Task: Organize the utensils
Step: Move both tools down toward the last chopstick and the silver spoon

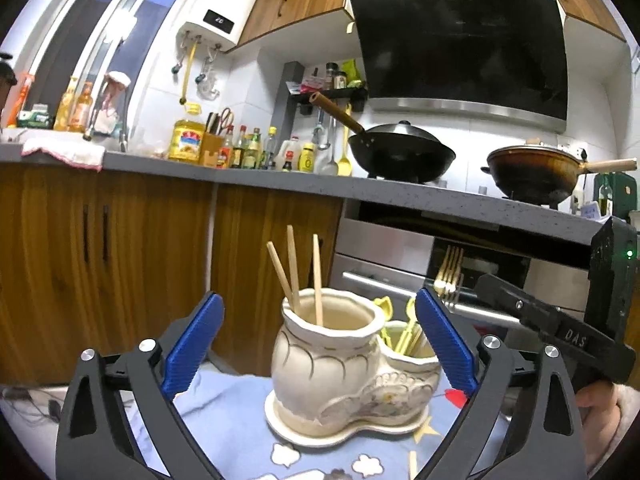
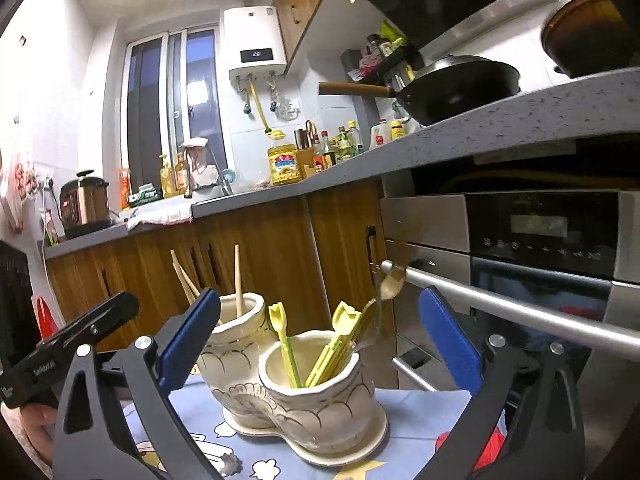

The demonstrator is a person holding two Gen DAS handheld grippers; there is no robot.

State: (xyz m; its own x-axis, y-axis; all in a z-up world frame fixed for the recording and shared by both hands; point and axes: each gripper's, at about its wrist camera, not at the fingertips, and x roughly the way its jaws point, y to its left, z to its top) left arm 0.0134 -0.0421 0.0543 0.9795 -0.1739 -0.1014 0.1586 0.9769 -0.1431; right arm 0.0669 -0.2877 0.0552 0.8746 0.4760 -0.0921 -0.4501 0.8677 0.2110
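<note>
A cream ceramic boot-shaped holder (image 1: pixel 340 376) stands on a blue patterned cloth; it also shows in the right wrist view (image 2: pixel 288 396). Its tall pot holds three wooden chopsticks (image 1: pixel 294 268). Its low pot holds yellow plastic utensils (image 2: pixel 332 348) and a gold spoon (image 2: pixel 390 284). A gold fork (image 1: pixel 448 272) sticks up behind the low pot. My left gripper (image 1: pixel 320 344) is open and empty, its jaws either side of the holder. My right gripper (image 2: pixel 320 340) is open and empty, also straddling the holder.
Wooden cabinets (image 1: pixel 120 264) and a built-in oven (image 2: pixel 540 248) stand close behind the holder. The counter (image 1: pixel 280 180) above carries bottles, a black wok (image 1: pixel 400 152) and a brown pot (image 1: pixel 532 172). The other gripper's body (image 1: pixel 560 328) sits at the right.
</note>
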